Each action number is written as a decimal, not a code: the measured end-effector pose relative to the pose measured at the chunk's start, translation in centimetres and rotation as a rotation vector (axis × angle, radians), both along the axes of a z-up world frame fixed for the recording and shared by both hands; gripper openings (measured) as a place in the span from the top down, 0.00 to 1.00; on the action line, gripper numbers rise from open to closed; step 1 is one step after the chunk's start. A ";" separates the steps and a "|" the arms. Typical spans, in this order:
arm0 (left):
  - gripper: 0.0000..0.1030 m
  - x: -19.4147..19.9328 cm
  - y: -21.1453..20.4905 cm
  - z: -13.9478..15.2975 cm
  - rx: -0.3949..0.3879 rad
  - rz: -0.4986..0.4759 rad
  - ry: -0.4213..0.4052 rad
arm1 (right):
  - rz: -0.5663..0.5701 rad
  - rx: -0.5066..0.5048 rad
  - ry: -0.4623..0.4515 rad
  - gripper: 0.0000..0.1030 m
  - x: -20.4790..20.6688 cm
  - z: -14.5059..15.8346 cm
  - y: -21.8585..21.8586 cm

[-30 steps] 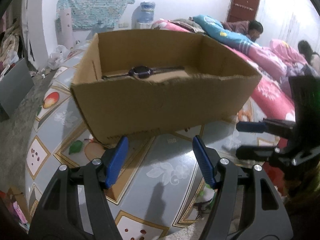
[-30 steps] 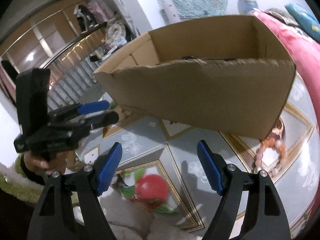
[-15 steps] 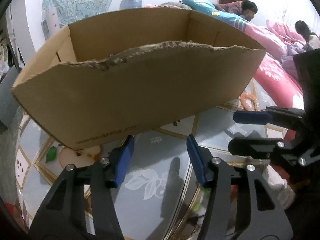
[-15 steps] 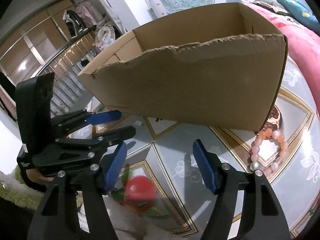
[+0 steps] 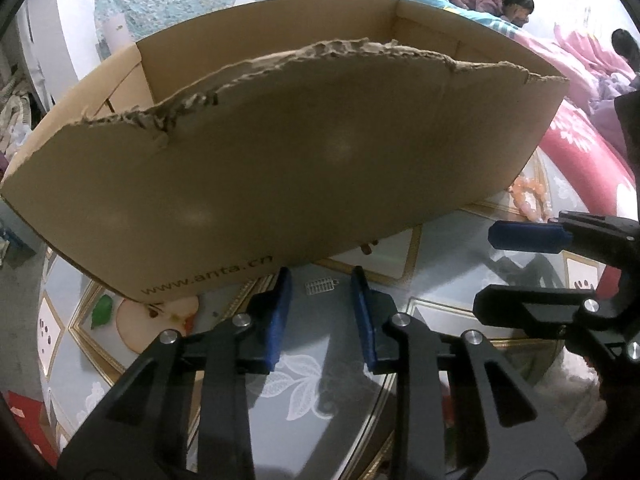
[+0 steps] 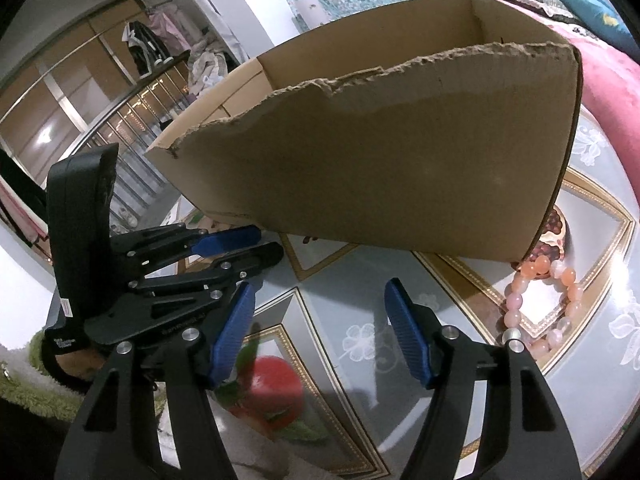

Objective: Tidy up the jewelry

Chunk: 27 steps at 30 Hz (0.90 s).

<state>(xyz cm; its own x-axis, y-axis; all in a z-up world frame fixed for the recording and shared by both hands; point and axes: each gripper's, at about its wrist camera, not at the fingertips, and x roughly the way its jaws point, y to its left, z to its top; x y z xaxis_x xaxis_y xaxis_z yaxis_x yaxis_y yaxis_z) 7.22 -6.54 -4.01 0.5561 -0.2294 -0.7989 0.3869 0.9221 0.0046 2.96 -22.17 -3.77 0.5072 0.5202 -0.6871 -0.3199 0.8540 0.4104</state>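
On patterned glass tabletop point(image 5: 320, 380), bedroom behind: box point(image 5: 300, 168); small clasp point(image 5: 320, 286) just ahead between closing, ungripping left jaws; bracelet point(image 6: 536, 300) right of released right jaws.

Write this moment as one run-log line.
left tongs: closing, nothing between | right tongs: open, empty | box: on table | bead bracelet: beside box | small clasp: ahead of left tongs

Both wrist cameras looked steeply down along their fingers, close to the cardboard box point(image 5: 288, 168) on the worktop point(image 5: 320, 384), their shared field.
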 end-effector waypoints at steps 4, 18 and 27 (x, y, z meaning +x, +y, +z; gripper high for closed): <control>0.84 -0.1 -0.7 -0.1 -0.001 0.006 -0.008 | 0.000 0.006 0.004 0.36 0.2 -0.1 0.2; 0.93 -0.7 0.0 0.0 -0.025 0.004 -0.012 | -0.003 0.004 -0.017 0.36 -0.1 0.4 0.5; 0.98 -1.4 0.7 0.2 -0.055 -0.024 0.020 | -0.003 0.005 -0.018 0.36 -0.3 0.4 0.4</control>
<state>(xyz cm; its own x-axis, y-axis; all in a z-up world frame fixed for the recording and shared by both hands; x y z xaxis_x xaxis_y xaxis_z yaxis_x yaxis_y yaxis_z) 5.83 -5.81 -3.78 0.5341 -0.2859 -0.7956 0.4082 0.9113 -0.0535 2.70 -21.81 -3.34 0.5214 0.5220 -0.6751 -0.3244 0.8530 0.4089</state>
